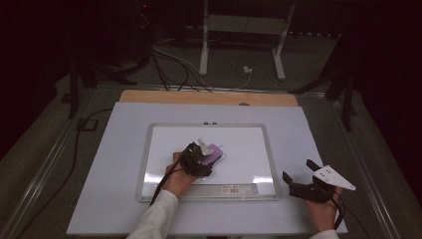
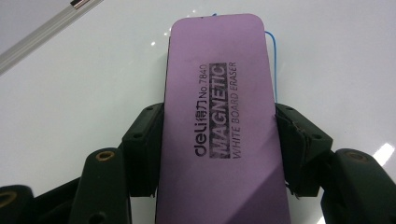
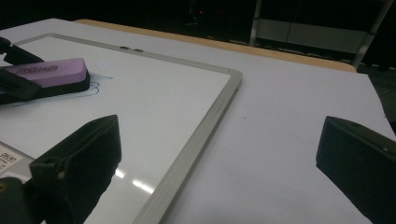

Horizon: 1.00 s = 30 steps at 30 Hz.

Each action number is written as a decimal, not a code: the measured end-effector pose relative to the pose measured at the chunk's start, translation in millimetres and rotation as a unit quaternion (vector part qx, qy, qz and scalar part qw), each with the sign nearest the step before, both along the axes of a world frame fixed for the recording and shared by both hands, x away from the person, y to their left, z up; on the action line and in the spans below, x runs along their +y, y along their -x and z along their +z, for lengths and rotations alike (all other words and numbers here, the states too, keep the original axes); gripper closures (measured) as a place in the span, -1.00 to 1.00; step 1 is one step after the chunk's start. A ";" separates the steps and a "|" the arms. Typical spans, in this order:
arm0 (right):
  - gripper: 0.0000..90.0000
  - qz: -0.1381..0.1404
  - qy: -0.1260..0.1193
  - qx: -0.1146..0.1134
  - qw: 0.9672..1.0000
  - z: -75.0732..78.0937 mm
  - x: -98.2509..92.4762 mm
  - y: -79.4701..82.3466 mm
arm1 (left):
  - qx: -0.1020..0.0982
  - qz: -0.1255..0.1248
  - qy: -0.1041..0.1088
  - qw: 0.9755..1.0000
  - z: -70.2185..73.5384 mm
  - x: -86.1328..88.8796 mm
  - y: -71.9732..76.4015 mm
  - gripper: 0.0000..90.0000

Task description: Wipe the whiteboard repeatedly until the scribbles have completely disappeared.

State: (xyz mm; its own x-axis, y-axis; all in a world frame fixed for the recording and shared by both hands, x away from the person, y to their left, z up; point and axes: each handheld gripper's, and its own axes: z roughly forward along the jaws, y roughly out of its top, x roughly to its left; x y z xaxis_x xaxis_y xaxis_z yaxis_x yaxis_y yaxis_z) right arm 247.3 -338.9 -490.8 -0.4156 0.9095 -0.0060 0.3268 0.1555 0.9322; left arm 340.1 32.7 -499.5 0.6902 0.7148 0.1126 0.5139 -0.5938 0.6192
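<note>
Two grippers are at work, and only the left gripper (image 1: 211, 152) carries anything: its black jaws are clamped on the long sides of the purple, round-cornered magnetic whiteboard eraser (image 2: 224, 121), whose long axis runs straight out from the jaws. The eraser lies flat near the middle of the glossy white, grey-framed whiteboard (image 1: 259, 130), its felt underside seemingly on the surface, though the contact itself is hard to make out. A thin blue marker line (image 2: 274, 65) peeks out along the eraser's far right edge, so the ink to wipe sits just beside and beyond the eraser's front end. Farther right, the right gripper (image 1: 298, 175) rests off the board on the matte white tabletop (image 1: 109, 169), jaws spread wide with nothing between them, well apart from the marks.
</note>
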 end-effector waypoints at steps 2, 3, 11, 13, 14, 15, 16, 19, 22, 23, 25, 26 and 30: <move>-0.99 0.000 0.000 -0.001 1.000 0.2 -0.5 0.3 | -0.007 0.016 -0.002 1.000 -0.7 2.5 -3.9 -0.08; -0.99 -0.001 0.000 -0.002 1.000 0.4 -0.8 0.5 | -0.008 0.024 -0.005 1.000 -0.7 3.9 -5.8 -0.08; -0.99 -0.002 -0.001 -0.002 1.000 0.2 -2.0 0.4 | -0.004 0.093 -0.008 0.996 -0.9 22.5 -27.5 -0.08; -0.99 -0.001 -0.001 -0.001 1.000 0.1 -1.8 0.2 | -0.013 0.091 -0.020 0.996 -0.5 19.2 -24.6 -0.08; -0.99 -0.001 0.000 -0.001 1.000 0.1 -1.6 0.0 | -0.013 0.087 -0.021 0.996 -0.2 17.9 -23.3 -0.08; -0.99 -0.001 0.000 -0.001 1.000 0.0 -1.4 -0.1 | -0.012 0.081 -0.020 0.996 -0.1 16.0 -21.3 -0.08; -0.99 0.000 0.000 -0.002 1.000 0.0 -1.2 -0.1 | -0.013 0.075 -0.020 0.997 0.0 13.8 -18.8 -0.08; -0.99 0.000 0.000 -0.001 1.000 0.0 -0.7 0.0 | -0.012 0.056 -0.019 0.998 0.1 6.6 -10.8 -0.08; -0.99 0.000 0.000 -0.001 1.000 0.0 -0.3 0.1 | -0.005 0.039 -0.009 0.999 0.2 0.4 -3.8 -0.08; -0.99 0.000 0.000 -0.001 1.000 0.0 -0.3 0.1 | 0.000 0.031 -0.002 1.000 0.0 -1.9 -1.1 -0.08; -0.99 0.000 0.000 -0.001 1.000 0.0 -0.6 0.1 | 0.006 0.011 0.004 1.000 0.1 -7.0 5.6 -0.08; -0.99 0.000 0.000 -0.001 1.000 0.0 -0.8 0.0 | 0.007 0.004 0.008 1.000 0.0 -9.0 8.1 -0.08; -0.99 0.000 0.001 -0.002 1.000 0.1 -1.2 0.2 | 0.000 -0.015 -0.002 1.000 0.7 -16.1 15.8 -0.08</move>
State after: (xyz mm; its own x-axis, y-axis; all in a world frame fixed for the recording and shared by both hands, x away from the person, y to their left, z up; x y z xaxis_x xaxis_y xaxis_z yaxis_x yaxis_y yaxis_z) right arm 247.1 -340.1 -490.7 -0.4149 0.9098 -0.0088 0.3232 0.1564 0.9333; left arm 324.2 16.6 -498.8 0.7107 0.6939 0.1163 0.4958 -0.6112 0.6169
